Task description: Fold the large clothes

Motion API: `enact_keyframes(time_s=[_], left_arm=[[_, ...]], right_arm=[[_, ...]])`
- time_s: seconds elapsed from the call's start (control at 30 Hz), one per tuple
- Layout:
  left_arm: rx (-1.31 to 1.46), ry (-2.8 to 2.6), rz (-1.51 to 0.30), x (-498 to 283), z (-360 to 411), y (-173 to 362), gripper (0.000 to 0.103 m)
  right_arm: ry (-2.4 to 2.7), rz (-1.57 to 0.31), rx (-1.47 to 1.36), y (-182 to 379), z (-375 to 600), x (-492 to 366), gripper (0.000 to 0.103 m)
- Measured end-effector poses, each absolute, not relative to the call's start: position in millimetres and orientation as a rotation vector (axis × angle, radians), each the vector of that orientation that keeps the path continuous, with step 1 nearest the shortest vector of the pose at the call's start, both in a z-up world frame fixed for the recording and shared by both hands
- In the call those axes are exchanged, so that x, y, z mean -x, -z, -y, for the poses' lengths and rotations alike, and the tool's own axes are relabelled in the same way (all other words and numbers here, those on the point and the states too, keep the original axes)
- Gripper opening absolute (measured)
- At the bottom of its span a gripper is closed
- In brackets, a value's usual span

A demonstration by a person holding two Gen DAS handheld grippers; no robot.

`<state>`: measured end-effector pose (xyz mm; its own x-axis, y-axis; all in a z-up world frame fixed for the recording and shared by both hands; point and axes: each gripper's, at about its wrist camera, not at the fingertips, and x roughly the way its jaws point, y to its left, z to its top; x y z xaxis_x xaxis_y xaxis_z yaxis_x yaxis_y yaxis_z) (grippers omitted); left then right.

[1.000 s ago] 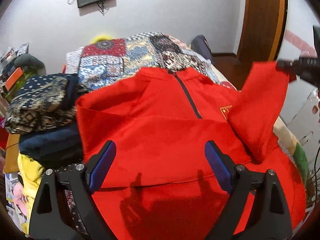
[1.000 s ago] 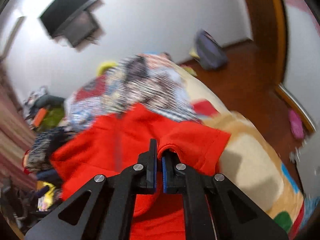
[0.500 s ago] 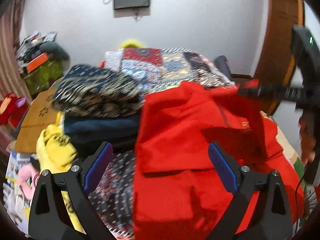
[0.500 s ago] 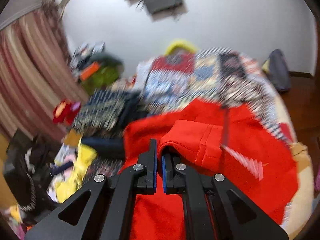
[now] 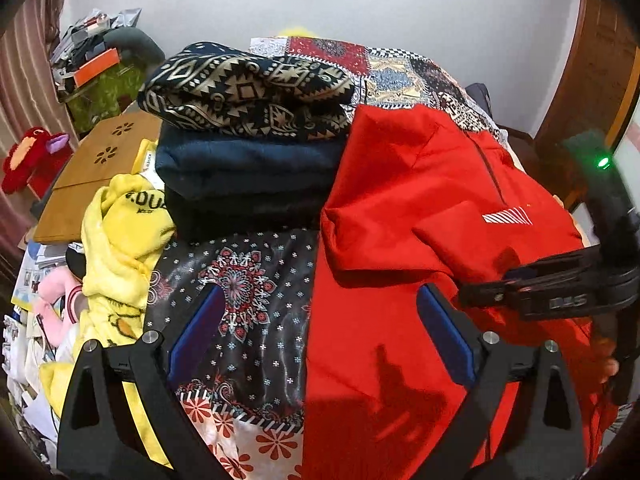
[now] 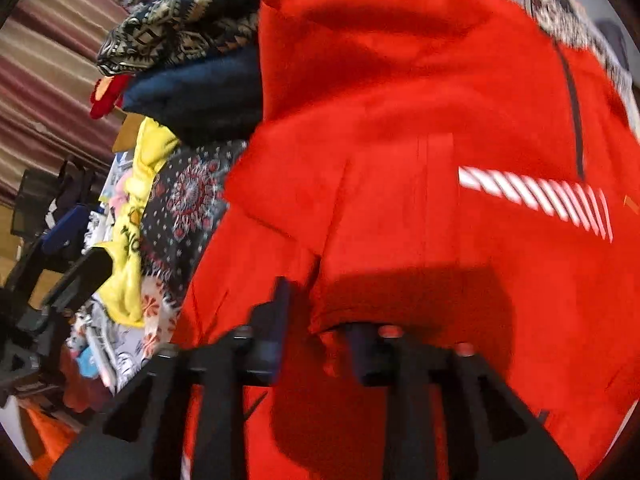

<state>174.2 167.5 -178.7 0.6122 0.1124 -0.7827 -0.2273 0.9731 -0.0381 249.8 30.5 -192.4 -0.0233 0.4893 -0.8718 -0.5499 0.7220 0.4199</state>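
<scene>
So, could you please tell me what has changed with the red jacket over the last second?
The right tongs carried the sleeve of the red zip-up jacket across its front, laid it there, and have now opened, letting it go. The left tongs stayed open and empty, swinging leftwards. The folded stack of dark patterned clothes has not moved.

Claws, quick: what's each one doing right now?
Left claw: open, holding nothing.
Right claw: open, sleeve between its fingers, unpinched.
</scene>
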Motion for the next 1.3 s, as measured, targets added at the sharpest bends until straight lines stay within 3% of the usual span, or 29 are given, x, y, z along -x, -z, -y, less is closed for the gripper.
enact_keyframes(time_s=[0.33, 0.5, 0.9, 1.07, 1.17, 1.23, 1.3], left_arm=[[0.053, -0.112, -0.900, -204.3, -121.8, 174.7, 0.097], [-0.047, -0.036, -0.921, -230.8, -81.4, 177.4, 0.097], [-0.353, -0.029, -1.003, -268.0, -18.5, 240.4, 0.096], [-0.275, -0.020, -0.985, -275.3, -26.0, 235.0, 0.076], [-0.222, -0.012, -0.988, -282.6, -30.6, 231.3, 0.057], [-0.186, -0.009, -1.000, -286.6, -35.4, 229.9, 0.023], [-0.142, -0.009, -1.005, -289.0, -41.1, 225.6, 0.008]], right_arm=[[-0.745, -1.120, 0.034, 121.1, 39.0, -256.9, 0.042], [-0.610, -0.998, 0.040, 104.2, 90.0, -265.0, 0.054], [-0.333, -1.119, -0.015, 176.0, 202.3, -289.5, 0.054], [-0.275, -1.204, -0.088, 217.1, 231.8, -290.1, 0.054], [-0.255, -1.231, -0.144, 233.2, 240.0, -290.5, 0.054], [-0.251, -1.244, -0.168, 240.2, 244.6, -288.7, 0.054], [-0.260, -1.254, -0.200, 242.9, 248.3, -288.7, 0.054]])
